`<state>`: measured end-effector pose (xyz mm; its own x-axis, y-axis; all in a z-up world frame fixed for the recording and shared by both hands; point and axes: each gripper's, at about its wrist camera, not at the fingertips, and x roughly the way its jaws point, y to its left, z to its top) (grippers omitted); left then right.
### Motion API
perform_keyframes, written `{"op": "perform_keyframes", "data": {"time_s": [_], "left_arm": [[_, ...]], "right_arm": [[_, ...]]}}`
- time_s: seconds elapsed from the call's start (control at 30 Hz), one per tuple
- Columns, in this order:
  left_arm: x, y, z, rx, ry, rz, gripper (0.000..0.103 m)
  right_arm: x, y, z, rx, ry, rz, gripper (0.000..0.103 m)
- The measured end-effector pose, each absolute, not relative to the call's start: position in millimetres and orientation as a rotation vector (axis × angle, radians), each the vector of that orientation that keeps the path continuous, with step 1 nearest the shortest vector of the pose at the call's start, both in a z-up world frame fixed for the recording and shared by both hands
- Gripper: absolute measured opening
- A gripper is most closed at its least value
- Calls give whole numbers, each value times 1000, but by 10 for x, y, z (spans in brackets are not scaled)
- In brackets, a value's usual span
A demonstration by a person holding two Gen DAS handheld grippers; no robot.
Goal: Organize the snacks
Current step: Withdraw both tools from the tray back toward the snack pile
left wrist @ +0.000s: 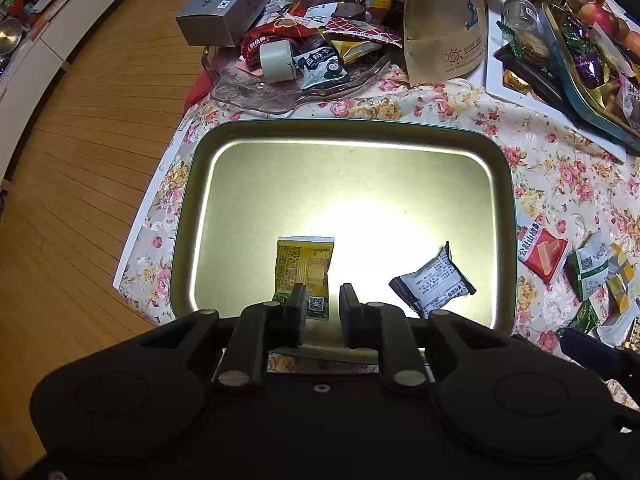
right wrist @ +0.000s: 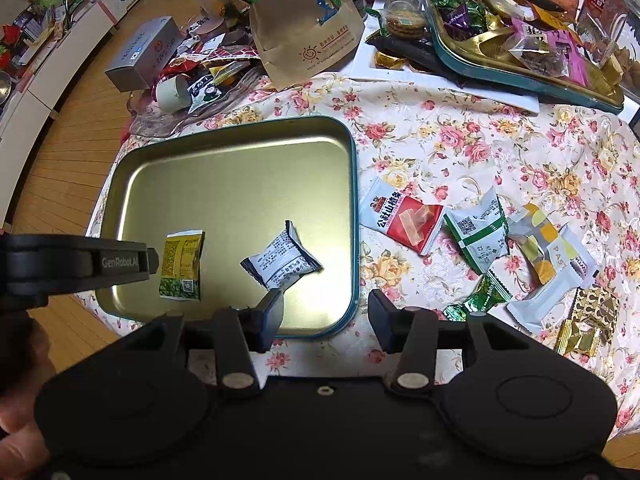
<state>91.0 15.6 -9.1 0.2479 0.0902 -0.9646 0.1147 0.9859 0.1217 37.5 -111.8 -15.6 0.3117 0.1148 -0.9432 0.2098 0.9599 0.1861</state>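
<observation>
**Q:** While both tools hover, where do the snacks lie?

**A:** I see the yellow packet [left wrist: 305, 271] and white packet [left wrist: 434, 281] at lower centre, inside the tin tray [left wrist: 352, 130]. My left gripper [left wrist: 323, 312] and right gripper [right wrist: 325, 320] stand parted, holding nothing.

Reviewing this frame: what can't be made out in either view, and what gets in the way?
- Left wrist view: near rim of the tin tray, hidden behind the left gripper.
- Left wrist view: middle of the tray floor, washed out by glare.
- Left wrist view: lower left corner of the yellow packet, behind a finger.
- Right wrist view: gold wrapped sweets, partly hidden by the right gripper.
</observation>
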Motion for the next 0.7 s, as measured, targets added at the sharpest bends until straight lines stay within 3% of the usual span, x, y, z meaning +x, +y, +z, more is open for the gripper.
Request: {"op": "perform_keyframes", "data": {"time_s": [0.7], "left_arm": [[694,-568,-123,294,1310,-132,27]], "right_arm": [[61,-1733,-248,339,1266,-192,50]]}}
